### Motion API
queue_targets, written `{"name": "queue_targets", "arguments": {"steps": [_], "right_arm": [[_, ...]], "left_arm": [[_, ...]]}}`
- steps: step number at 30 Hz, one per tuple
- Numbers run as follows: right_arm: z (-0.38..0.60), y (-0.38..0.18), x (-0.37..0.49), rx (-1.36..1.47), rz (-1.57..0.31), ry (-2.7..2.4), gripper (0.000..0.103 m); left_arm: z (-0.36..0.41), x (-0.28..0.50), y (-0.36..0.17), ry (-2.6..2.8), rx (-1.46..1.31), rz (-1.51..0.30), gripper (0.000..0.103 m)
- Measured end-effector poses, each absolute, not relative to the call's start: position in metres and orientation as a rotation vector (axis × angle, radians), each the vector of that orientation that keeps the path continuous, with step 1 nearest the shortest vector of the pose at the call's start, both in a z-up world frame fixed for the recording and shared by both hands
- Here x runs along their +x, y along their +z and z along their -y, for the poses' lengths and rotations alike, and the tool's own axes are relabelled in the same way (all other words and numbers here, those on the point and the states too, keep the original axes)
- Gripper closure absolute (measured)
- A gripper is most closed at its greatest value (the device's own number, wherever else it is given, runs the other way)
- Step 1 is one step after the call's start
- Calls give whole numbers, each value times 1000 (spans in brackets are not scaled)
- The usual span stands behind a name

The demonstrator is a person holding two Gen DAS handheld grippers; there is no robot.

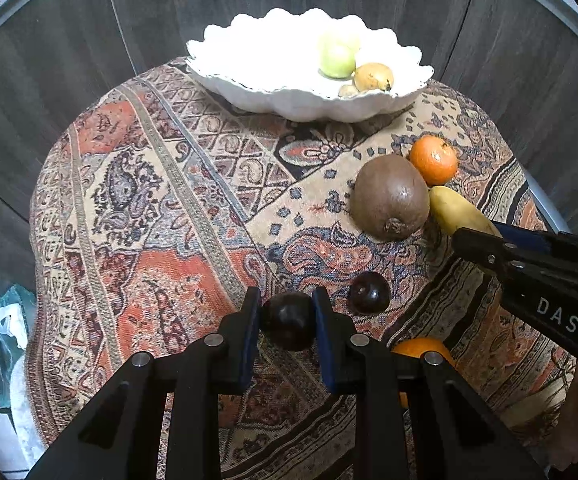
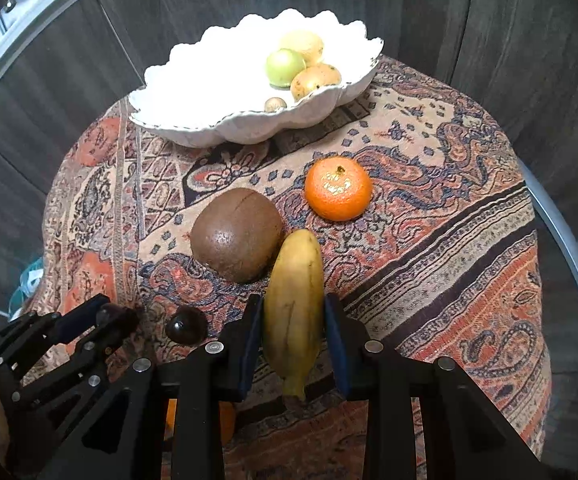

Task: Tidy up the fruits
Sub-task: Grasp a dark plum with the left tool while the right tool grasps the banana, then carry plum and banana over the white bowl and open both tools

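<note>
My left gripper (image 1: 287, 312) is shut on a dark plum (image 1: 288, 320) near the table's front. A second dark plum (image 1: 369, 292) lies just to its right. My right gripper (image 2: 293, 328) is shut on a yellow banana (image 2: 295, 304), its pads against both sides; the banana's tip lies by a brown kiwi (image 2: 237, 236). A mandarin (image 2: 338, 189) sits beyond them. The white scalloped bowl (image 2: 193, 128) at the back holds a green fruit (image 2: 285, 66), yellowish fruits (image 2: 315, 80) and a small nut-like one. The left gripper also shows in the right wrist view (image 2: 109, 320).
The round table wears a patterned orange-and-blue cloth (image 1: 149, 240). Another orange fruit (image 1: 421, 350) lies partly hidden under my left gripper's frame. A dark wooden wall curves behind the table. A plastic bag (image 1: 5, 336) sits low at the left.
</note>
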State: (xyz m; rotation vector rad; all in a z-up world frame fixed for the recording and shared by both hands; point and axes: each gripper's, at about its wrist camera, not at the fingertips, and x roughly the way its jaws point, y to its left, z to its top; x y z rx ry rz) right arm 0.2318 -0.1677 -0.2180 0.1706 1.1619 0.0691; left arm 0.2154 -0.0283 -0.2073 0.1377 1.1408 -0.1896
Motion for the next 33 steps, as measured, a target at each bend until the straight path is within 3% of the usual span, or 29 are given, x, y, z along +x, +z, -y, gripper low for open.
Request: {"name": "queue_targets", "arguments": {"steps": [33], "right_arm": [[178,-133,286,176,-939,89,71]], "left_arm": [[39,298,-124,-192,91,-968,77]]}}
